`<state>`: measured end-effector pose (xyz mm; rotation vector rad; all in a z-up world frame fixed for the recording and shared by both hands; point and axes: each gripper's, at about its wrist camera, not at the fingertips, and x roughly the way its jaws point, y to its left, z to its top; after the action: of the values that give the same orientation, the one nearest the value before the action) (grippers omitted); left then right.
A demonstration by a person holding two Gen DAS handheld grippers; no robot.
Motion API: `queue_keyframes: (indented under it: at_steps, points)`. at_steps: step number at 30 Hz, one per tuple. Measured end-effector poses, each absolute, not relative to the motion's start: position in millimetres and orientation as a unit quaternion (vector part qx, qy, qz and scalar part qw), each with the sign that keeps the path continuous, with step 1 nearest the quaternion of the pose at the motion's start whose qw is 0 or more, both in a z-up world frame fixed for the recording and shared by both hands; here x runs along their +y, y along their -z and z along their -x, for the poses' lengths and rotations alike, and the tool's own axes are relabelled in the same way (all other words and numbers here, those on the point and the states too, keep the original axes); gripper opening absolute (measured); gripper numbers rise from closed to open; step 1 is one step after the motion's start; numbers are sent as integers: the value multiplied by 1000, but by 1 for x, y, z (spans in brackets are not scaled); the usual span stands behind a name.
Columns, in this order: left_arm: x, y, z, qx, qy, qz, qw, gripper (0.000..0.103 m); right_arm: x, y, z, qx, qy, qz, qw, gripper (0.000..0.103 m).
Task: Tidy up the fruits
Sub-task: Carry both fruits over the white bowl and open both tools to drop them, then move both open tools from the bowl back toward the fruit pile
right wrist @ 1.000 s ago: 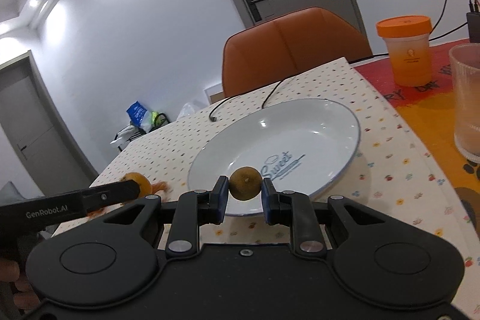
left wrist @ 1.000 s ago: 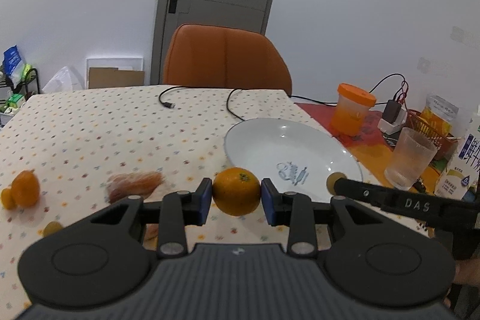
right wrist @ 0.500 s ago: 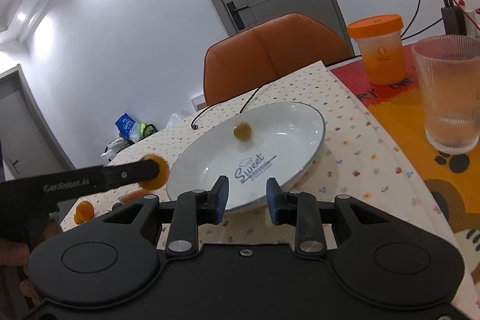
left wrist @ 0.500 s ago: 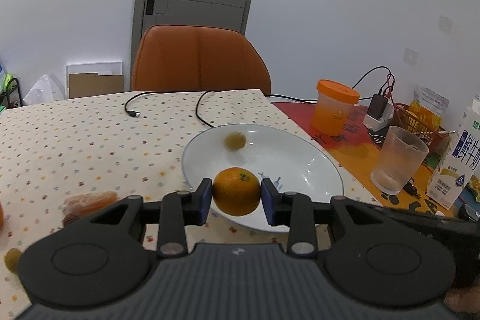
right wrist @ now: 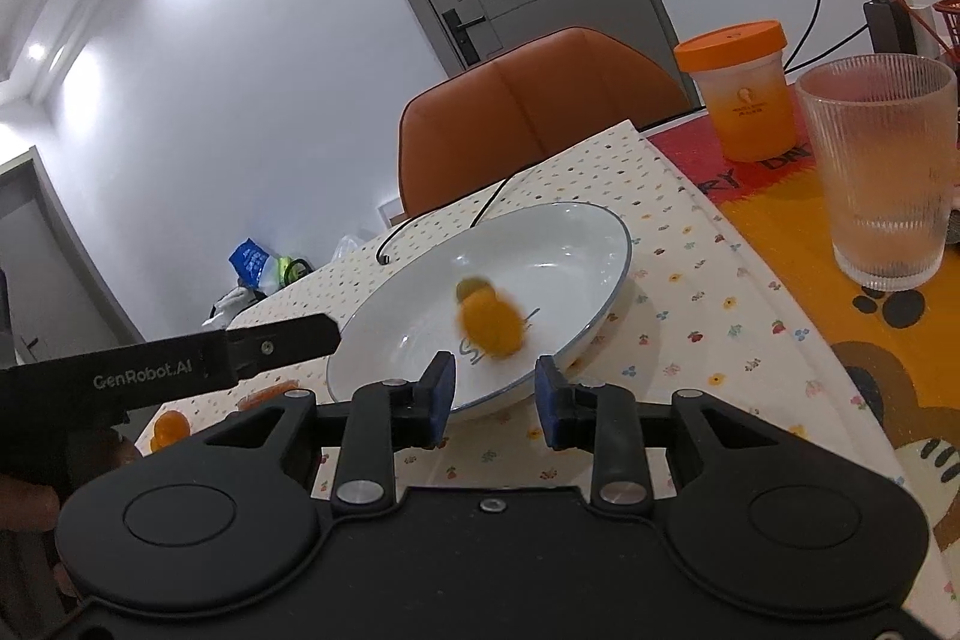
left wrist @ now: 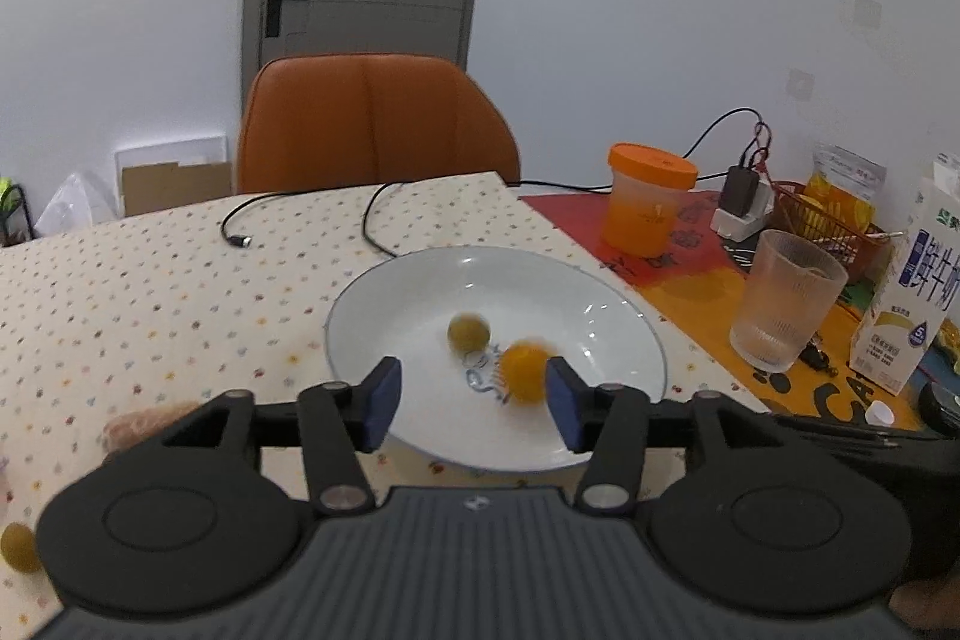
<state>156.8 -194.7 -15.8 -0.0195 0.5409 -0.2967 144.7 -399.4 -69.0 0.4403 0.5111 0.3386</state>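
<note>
Both grippers, left gripper (left wrist: 473,397) and right gripper (right wrist: 493,394), gaped empty; the blurred orange (left wrist: 523,372) lay on the plate (left wrist: 384,292) beyond their jaws, so wait until it settles.

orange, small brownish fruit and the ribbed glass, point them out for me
orange (left wrist: 524,373), left wrist view, middle of its blurred body
small brownish fruit (left wrist: 468,333), left wrist view, centre of its skin
ribbed glass (right wrist: 888,172), right wrist view, middle of its side wall
</note>
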Motion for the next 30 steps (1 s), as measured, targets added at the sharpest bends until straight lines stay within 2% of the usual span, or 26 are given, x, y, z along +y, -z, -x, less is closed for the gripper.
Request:
queue_keyframes:
  at_steps: [1,7,15,18,23,30]
  points:
    - [-193,16,-156,266,140,5,954,63,-399,69,-144,250,-165,-216,929,33]
    - [-178,11,-147,257,109,-2,960,78,-395,67,-143,248,-167,-214,930,43]
    - [-147,10,-137,258,65,10,964,81,-378,59,-141,249,-174,-199,932,53]
    - [-135,9,-132,258,50,16,965,82,-371,56,-141,247,-179,-194,932,62]
    - [-111,7,-123,254,23,30,966,86,-358,53,-141,239,-186,-194,933,85]
    - [-83,4,-113,247,-6,44,968,87,-339,47,-141,233,-211,-184,931,98]
